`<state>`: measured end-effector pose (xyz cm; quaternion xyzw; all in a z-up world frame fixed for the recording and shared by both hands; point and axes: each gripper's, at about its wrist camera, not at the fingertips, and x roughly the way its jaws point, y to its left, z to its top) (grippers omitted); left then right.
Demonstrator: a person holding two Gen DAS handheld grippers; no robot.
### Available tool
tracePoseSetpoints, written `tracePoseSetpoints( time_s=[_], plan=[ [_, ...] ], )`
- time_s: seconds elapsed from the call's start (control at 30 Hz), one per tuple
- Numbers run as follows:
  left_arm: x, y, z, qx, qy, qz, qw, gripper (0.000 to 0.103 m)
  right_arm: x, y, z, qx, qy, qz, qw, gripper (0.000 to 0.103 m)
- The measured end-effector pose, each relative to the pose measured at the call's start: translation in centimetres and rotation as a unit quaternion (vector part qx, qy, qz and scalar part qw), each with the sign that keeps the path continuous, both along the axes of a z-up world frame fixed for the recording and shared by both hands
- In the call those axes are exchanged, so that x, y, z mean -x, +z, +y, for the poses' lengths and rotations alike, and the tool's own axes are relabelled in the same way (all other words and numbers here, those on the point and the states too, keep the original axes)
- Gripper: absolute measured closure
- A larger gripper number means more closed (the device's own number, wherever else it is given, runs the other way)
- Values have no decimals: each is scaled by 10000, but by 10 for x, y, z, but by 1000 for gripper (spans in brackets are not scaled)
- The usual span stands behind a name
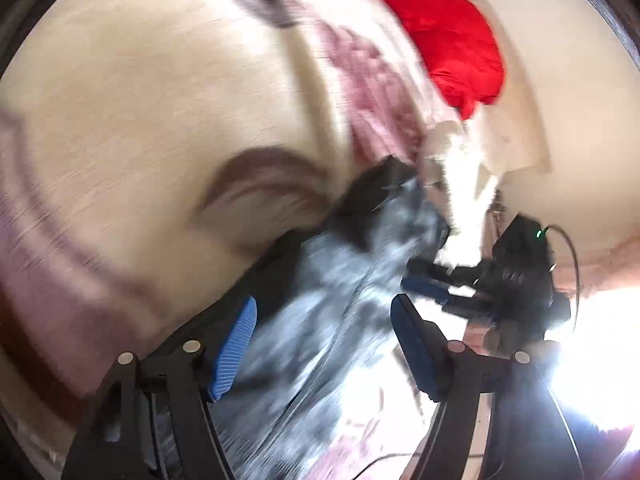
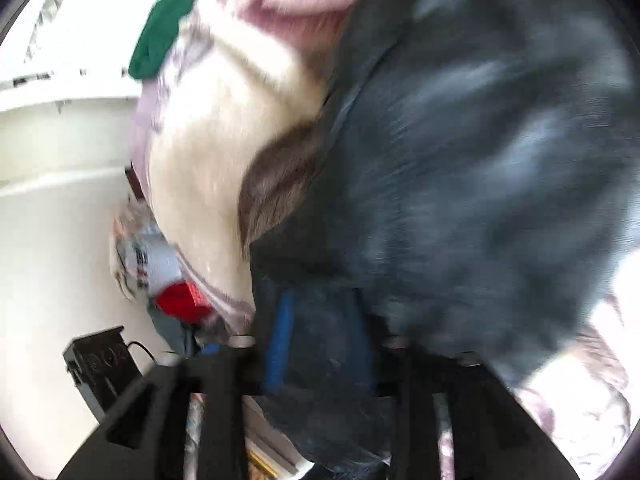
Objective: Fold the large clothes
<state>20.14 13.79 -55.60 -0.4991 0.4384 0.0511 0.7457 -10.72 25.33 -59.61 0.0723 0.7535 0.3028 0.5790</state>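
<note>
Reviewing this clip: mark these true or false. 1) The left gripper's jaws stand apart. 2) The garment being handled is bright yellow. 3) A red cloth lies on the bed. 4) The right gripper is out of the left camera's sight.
1) True: the left gripper is open, dark denim garment between its fingers.
2) False: it is dark blue-grey.
3) True: red cloth lies on the bedspread.
4) False: the right gripper shows there.

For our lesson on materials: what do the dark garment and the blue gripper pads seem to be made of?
Dark garment: likely washed denim, matte; mottled blue-grey fading and a seam line show, though motion blur leaves it open.
Blue gripper pads: probably moulded rubber or plastic, matte; fine parallel ribs run across the face.
</note>
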Motion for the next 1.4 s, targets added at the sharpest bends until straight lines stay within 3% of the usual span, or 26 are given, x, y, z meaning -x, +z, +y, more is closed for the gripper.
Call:
tracePoseSetpoints(
  time_s=[0.07, 0.1, 0.13, 0.23, 0.3, 0.33, 0.37, 0.43, 0.53, 0.67, 0.77, 0.83, 0.87, 0.9, 0.93, 1.07, 1.2, 1.27, 1.3, 1.37, 1.4],
  plan=[
    [-20, -11, -8, 60, -129, -114, 9998, 48, -17, 1, -26, 194, -262, -195, 9993, 61],
    [-40, -26, -13, 10, -217, 65, 9997, 74, -31, 0, -52, 279, -352, -244, 9987, 61],
    [-51, -37, -15, 27, -284, 239, 9993, 87, -51, 2, -72, 376, -506, -265, 9977, 61],
    [-61, -82, -9, 194, -153, 682, 9974, 88, -72, 2, -108, 662, -959, -421, 9923, 61],
    [-50, -82, -2, 462, -43, 498, 9977, 88, -100, 1, -145, 792, -1139, -532, 9889, 61],
    [-47, -75, 0, 484, -53, 448, 9978, 88, -108, -3, -157, 716, -1234, -522, 9884, 55],
    [-43, -66, 1, 457, -89, 459, 9979, 88, -119, -10, -175, 576, -1318, -476, 9885, 47],
    [-37, -50, 1, 416, -112, 455, 9980, 84, -134, -22, -206, -76, -1412, -254, 9896, 5],
    [-34, -26, -7, 281, -87, 310, 9991, 67, -160, -61, -211, -695, -1324, 228, 9885, 4],
    [-39, -11, -27, 130, -191, 223, 9995, 67, -172, -107, -205, -1257, -1365, 795, 9794, 2],
    [-51, -12, -40, 84, -290, 311, 9991, 67, -177, -113, -185, -2015, -1267, 867, 9674, 2],
    [-54, -16, -46, 58, -313, 413, 9986, 67, -176, -114, -168, -2181, -1049, 892, 9662, 7],
    [-54, -16, -49, 55, -321, 433, 9985, 67, -175, -114, -161, -2139, -935, 815, 9689, 16],
    [-53, -14, -51, 26, -334, 478, 9983, 67, -174, -114, -158, -2013, -878, 724, 9729, 56],
    [-55, -13, -54, 7, -351, 495, 9982, 67, -173, -114, -162, -1971, -948, 738, 9730, 71],
    [-68, -4, -70, -75, -505, 449, 9977, 67, -161, -87, -199, -1848, -1696, 237, 9677, 79],
    [-95, 3, -105, 23, -866, 305, 9958, 67, -141, -51, -294, -1724, -3171, -259, 9322, 82],
    [-107, -1, -125, 73, -1036, 266, 9942, 67, -130, -47, -333, -1670, -3672, -264, 9147, 82],
    [-113, -9, -137, 75, -1117, 334, 9931, 67, -123, -46, -355, -1570, -3766, -316, 9124, 82],
    [-115, -27, -148, 29, -1108, 627, 9919, 83, -116, -54, -380, -1637, -3767, -77, 9117, 79],
    [-111, -41, -150, 61, -1030, 763, 9917, 97, -114, -66, -391, -1740, -3718, 161, 9117, 73]
  ],
)
